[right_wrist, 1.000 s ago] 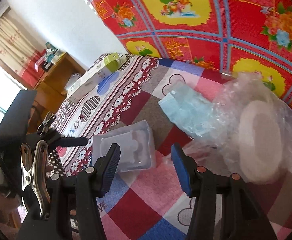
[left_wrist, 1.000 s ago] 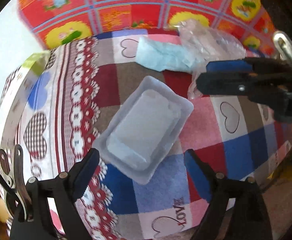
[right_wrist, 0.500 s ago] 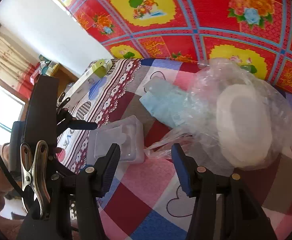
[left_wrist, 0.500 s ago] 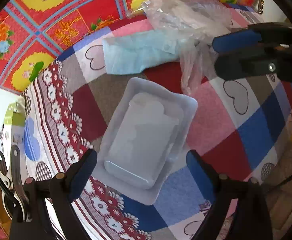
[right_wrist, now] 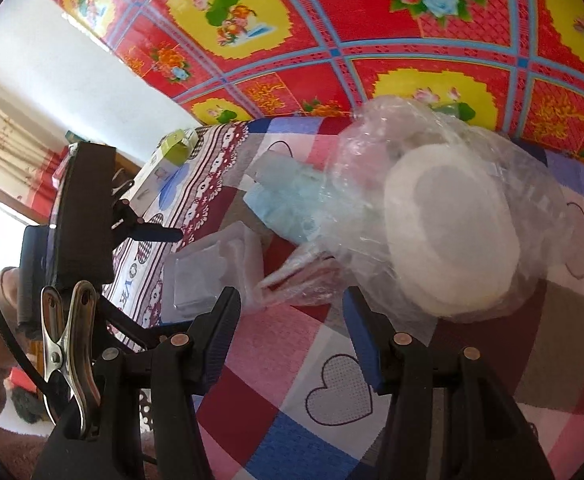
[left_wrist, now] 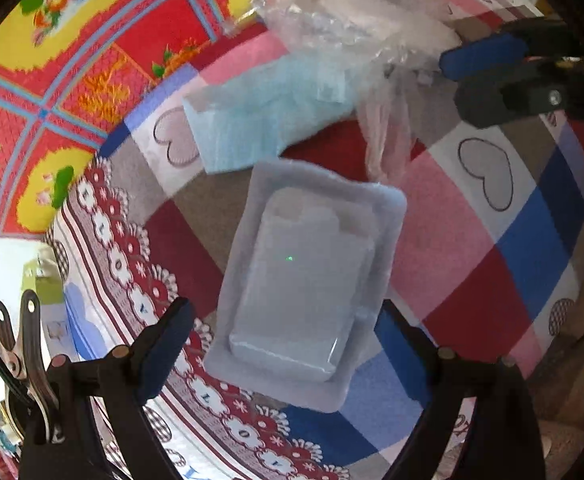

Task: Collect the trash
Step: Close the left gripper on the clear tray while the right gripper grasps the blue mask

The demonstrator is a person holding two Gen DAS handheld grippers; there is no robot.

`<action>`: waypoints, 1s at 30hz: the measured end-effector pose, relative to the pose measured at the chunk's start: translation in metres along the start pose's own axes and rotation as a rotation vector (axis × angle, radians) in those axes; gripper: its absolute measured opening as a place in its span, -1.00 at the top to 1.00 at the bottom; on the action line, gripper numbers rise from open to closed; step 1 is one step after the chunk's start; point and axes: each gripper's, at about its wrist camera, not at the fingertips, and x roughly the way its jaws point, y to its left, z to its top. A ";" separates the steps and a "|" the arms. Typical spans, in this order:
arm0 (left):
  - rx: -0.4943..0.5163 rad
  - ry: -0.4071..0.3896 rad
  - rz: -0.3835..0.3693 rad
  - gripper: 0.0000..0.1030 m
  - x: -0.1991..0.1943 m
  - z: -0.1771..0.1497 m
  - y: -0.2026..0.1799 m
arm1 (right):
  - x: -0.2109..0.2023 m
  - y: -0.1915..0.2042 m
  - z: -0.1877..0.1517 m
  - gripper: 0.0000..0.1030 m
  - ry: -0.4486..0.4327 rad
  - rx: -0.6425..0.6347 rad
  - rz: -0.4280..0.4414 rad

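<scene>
Plastic tray now nearer left hand-held gripper

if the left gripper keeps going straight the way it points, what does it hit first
Most likely the clear plastic tray. The left gripper points steeply down at it, its open fingers straddling the tray's near end on the checked cloth. How far above it the fingers are is unclear.

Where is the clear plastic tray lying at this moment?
The clear plastic tray lies flat on the patchwork cloth, centred in the left wrist view between the open left tongs. The light blue packet touches its far corner.
</scene>
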 end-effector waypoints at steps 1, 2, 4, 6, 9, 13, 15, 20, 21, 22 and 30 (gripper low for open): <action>0.004 -0.002 -0.001 -0.82 0.001 0.005 -0.006 | 0.000 -0.002 0.000 -0.07 0.000 0.006 0.000; 0.008 0.002 -0.005 -0.82 0.003 0.008 -0.008 | -0.001 -0.004 0.000 -0.07 0.001 0.011 0.000; 0.008 0.012 -0.011 -0.82 0.008 0.011 -0.013 | 0.000 -0.007 0.000 -0.07 0.004 0.018 0.001; 0.001 0.010 -0.025 -0.82 0.014 0.015 -0.015 | -0.001 -0.009 0.001 -0.07 0.003 0.024 -0.001; -0.001 0.010 -0.050 -0.82 0.019 0.020 -0.017 | -0.002 -0.011 0.000 -0.07 0.002 0.025 -0.003; -0.004 0.025 -0.073 -0.82 0.029 0.022 -0.018 | -0.002 -0.013 0.000 -0.07 0.001 0.028 -0.008; -0.032 0.027 -0.085 -0.82 0.032 0.025 -0.017 | -0.002 -0.015 0.000 -0.07 0.003 0.032 -0.007; -0.101 0.030 -0.137 -0.70 0.042 0.030 -0.003 | -0.001 -0.015 -0.001 -0.07 0.008 0.027 -0.007; -0.117 0.026 -0.149 -0.65 0.042 0.029 -0.001 | -0.001 -0.014 0.000 -0.07 0.008 0.022 -0.008; -0.127 0.023 -0.145 -0.65 0.042 0.027 0.000 | 0.000 -0.012 0.001 -0.07 0.009 0.014 -0.009; -0.275 -0.021 -0.175 -0.62 0.035 -0.002 0.013 | -0.001 0.012 0.020 -0.07 -0.002 -0.105 -0.029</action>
